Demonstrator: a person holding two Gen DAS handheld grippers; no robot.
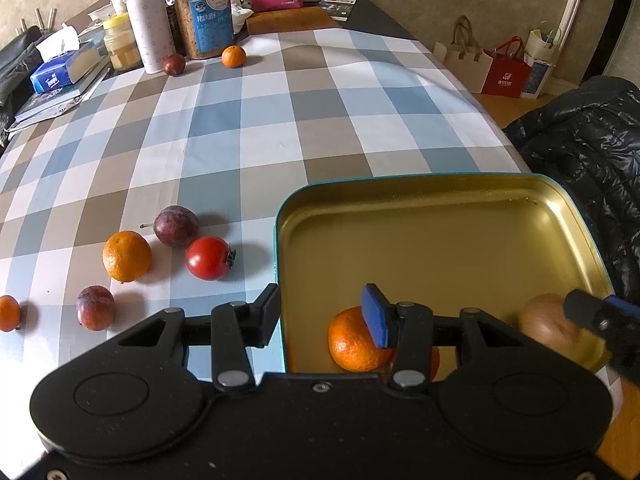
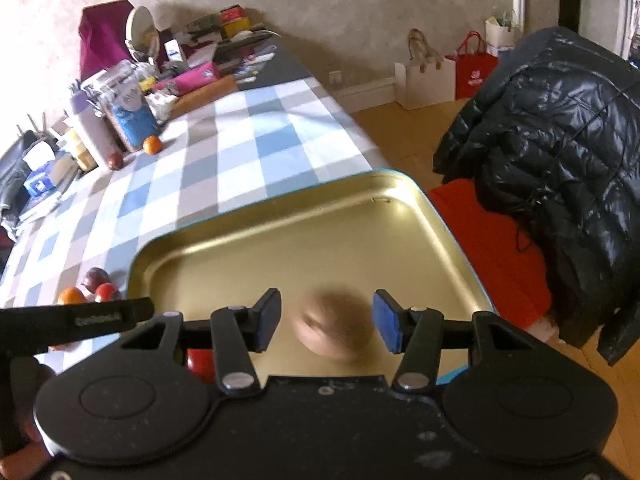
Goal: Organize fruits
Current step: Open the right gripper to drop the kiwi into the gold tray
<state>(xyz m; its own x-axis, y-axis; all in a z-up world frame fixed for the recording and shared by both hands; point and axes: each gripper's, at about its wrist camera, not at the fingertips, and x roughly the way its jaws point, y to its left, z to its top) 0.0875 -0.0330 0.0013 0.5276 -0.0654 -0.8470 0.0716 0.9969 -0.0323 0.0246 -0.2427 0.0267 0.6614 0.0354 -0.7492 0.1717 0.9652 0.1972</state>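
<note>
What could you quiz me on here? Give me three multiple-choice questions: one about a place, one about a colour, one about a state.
1. The blue tissue pack lies:
A. on the floor
B. on the stack of books
C. on a jacket

2. The inside of the tray is:
A. gold
B. white
C. red

3. The left gripper is:
A. shut on a purple fruit
B. open, with the tray's side wall between its fingers
C. shut on a bottle

Answers:
1 B: the pack rests on top of the books at the far left of the table.
2 A: the tray's floor and walls shine gold.
3 B: one finger stands outside the wall and one inside, and neither presses on anything.
</note>
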